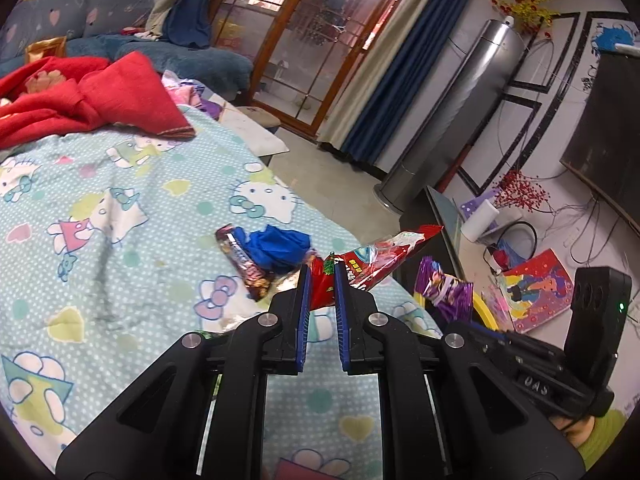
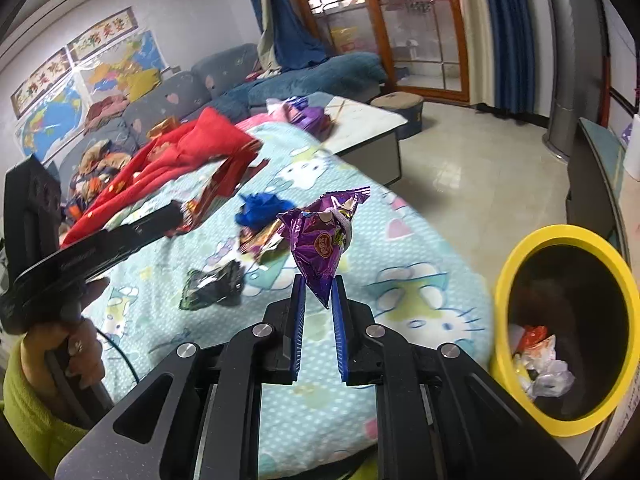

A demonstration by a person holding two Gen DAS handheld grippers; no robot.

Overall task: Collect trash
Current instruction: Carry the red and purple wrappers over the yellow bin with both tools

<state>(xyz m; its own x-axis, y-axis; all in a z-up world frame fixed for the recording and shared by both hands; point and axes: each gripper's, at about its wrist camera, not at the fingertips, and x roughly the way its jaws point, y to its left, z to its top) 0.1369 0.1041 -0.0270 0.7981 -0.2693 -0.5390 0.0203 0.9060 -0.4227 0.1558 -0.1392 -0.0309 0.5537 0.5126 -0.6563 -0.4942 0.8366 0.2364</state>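
a lived-in home — a family living room. a blue sofa [image 2: 224, 76] with heart-print cushions runs along the wall, heaped with clothes and a red blanket [image 1: 100, 96]. a cartoon-cat quilt [image 1: 132, 208] covers the low surface in the middle. world and country maps [image 2: 80, 92] hang above the sofa. wooden-framed glass doors [image 1: 304, 40] with blue curtains [image 1: 400, 72] lead out to a balcony. a tall silver standing air conditioner [image 1: 464, 96], artificial flowers [image 1: 520, 4], tangled cables [image 1: 592, 216], a tiled floor [image 2: 480, 184] and a yellow-rimmed waste bin [image 2: 568, 240] complete the domestic look.
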